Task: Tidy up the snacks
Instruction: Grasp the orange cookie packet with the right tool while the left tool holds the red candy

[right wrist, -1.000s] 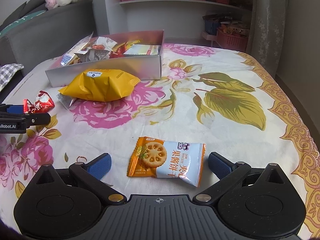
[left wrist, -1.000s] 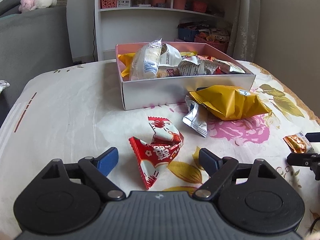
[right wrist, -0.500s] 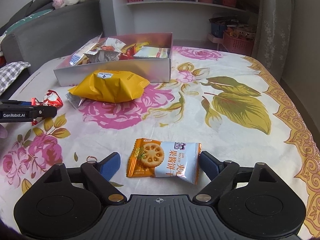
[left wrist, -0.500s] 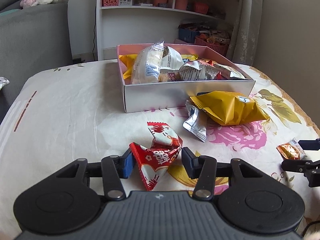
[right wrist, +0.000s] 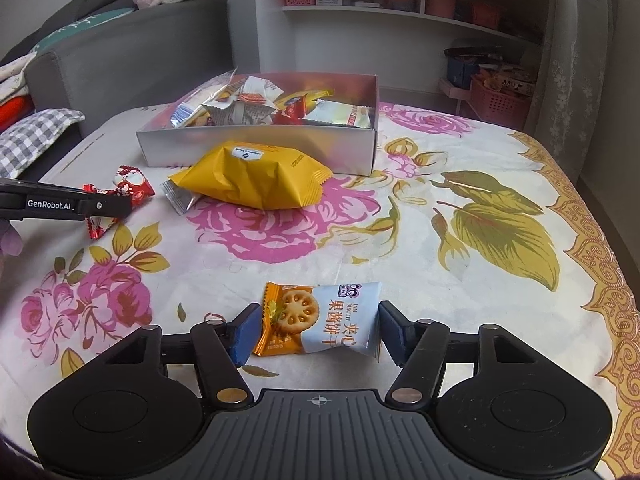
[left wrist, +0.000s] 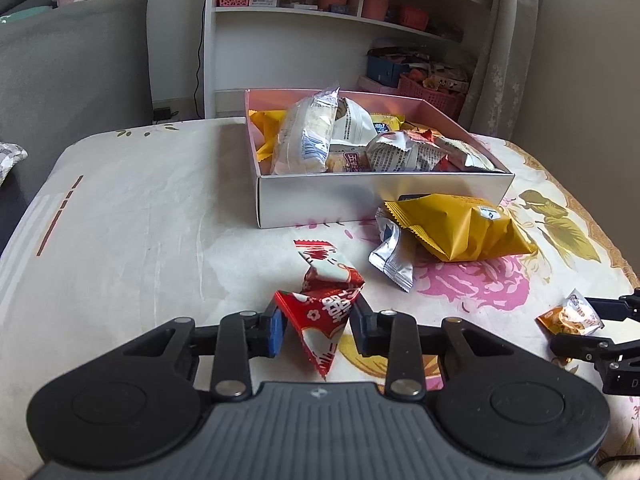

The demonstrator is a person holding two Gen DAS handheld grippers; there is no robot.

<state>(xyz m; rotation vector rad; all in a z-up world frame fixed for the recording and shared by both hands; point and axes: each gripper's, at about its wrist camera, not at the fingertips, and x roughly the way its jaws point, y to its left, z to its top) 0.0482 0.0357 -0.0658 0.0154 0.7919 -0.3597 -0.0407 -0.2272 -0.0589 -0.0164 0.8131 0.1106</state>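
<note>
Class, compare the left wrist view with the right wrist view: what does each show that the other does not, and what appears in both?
Only the left wrist view shows the left gripper from behind, its jaws, which have just been closing, pressing on the crumpled red foil snack packet.

Only the right wrist view shows the printed front of the orange-and-blue biscuit packet between the right gripper jaws, which have just been closing, and a grey checked cushion.

Both show the silver cardboard box of snacks, the puffy yellow bag and the floral cloth.
</note>
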